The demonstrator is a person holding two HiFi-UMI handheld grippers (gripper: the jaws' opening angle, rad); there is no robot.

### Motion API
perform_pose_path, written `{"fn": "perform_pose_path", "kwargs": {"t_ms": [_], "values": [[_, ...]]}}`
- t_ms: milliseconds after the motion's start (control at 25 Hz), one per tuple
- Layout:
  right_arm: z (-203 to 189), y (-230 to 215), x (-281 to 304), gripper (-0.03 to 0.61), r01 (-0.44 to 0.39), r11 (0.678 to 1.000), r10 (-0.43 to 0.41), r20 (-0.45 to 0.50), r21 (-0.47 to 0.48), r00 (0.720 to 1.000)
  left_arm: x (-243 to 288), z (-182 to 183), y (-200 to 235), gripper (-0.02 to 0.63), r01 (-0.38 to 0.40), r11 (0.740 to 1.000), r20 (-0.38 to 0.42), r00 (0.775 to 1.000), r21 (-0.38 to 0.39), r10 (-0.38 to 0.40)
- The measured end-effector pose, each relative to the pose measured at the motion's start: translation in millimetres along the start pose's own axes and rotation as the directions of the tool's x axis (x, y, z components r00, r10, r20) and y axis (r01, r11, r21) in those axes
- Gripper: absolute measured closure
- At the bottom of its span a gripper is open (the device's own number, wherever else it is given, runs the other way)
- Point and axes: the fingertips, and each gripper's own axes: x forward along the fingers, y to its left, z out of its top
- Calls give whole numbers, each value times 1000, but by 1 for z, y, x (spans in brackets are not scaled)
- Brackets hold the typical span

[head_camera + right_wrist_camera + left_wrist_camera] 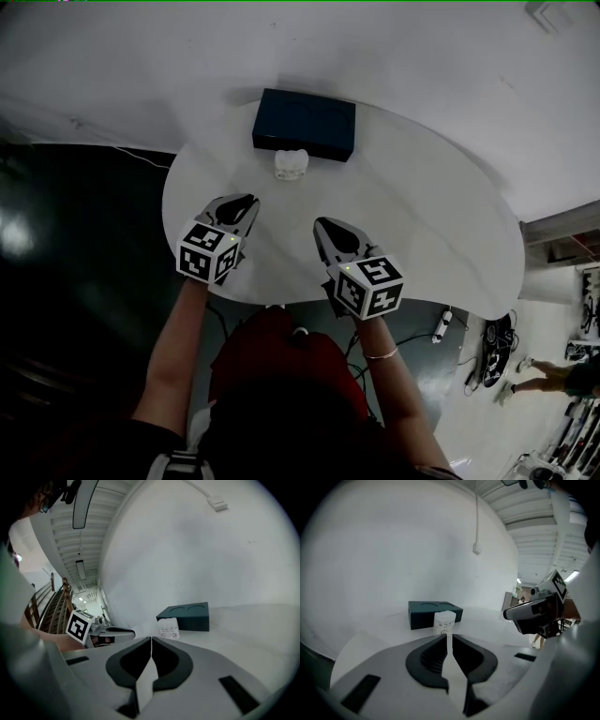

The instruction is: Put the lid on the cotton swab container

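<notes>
The small white cotton swab container [292, 163] stands upright on the round white table [431, 225], just in front of a dark blue box [304, 124]. I cannot make out a separate lid. My left gripper [249, 200] hovers at the near left and points at the container [444, 622]. Its fingertips [445, 639] are a thin slit apart with nothing between them. My right gripper [321, 224] hovers at the near right, shut and empty, also short of the container [168, 628]. Both grippers are well clear of it.
The dark blue box [187, 616] has two round recesses in its top and lies by the table's far edge. The table's near rim [281, 302] runs under both grippers. On the floor to the right lie a power strip [441, 326] and cables.
</notes>
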Motion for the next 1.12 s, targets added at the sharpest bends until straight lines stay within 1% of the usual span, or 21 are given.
{"fn": "perform_pose_path", "kwargs": {"t_ms": [320,480,720,960,1120], "values": [[-10,19,-33,561,-28,999,29,29,-25,999,-37,-4,-38,584,-54,997,27,998,-57,55],[-14,28,-52,561,-35,998,36,42,-44,998,-57,-5,-57,588,-62,991,51,996,-116,68],[-20,39,-79,563,-41,997,45,63,-63,997,-82,-5,-84,589,-77,982,88,992,-170,93],[-29,54,-104,563,-54,996,60,84,-75,995,-103,-2,-112,589,-74,979,127,987,-188,99],[-33,60,-118,563,-53,995,61,94,-88,994,-113,-2,-127,589,-87,981,131,985,-172,110]]}}
